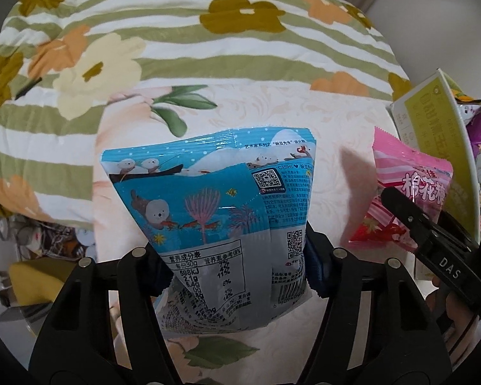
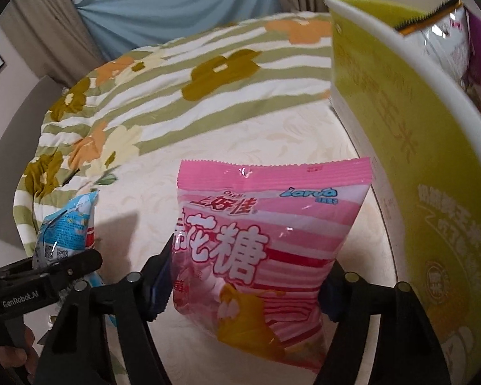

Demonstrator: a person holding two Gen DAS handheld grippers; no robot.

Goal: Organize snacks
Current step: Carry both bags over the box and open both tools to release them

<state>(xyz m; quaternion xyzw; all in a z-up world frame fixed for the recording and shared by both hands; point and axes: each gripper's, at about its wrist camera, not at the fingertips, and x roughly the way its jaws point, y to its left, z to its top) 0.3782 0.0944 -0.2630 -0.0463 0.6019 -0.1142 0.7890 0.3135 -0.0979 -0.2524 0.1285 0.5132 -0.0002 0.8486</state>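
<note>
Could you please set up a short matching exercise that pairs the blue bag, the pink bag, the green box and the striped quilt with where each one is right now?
Things:
1. blue bag
2. pink bag
3. green box
4. striped quilt

Places:
A. standing at the right edge, with other packets inside
B. between the pads of the left hand-held gripper
C. spread out behind the pale sheet
D. between the pads of the right hand-held gripper

Pairs: 1-B, 2-D, 3-A, 4-C
</note>
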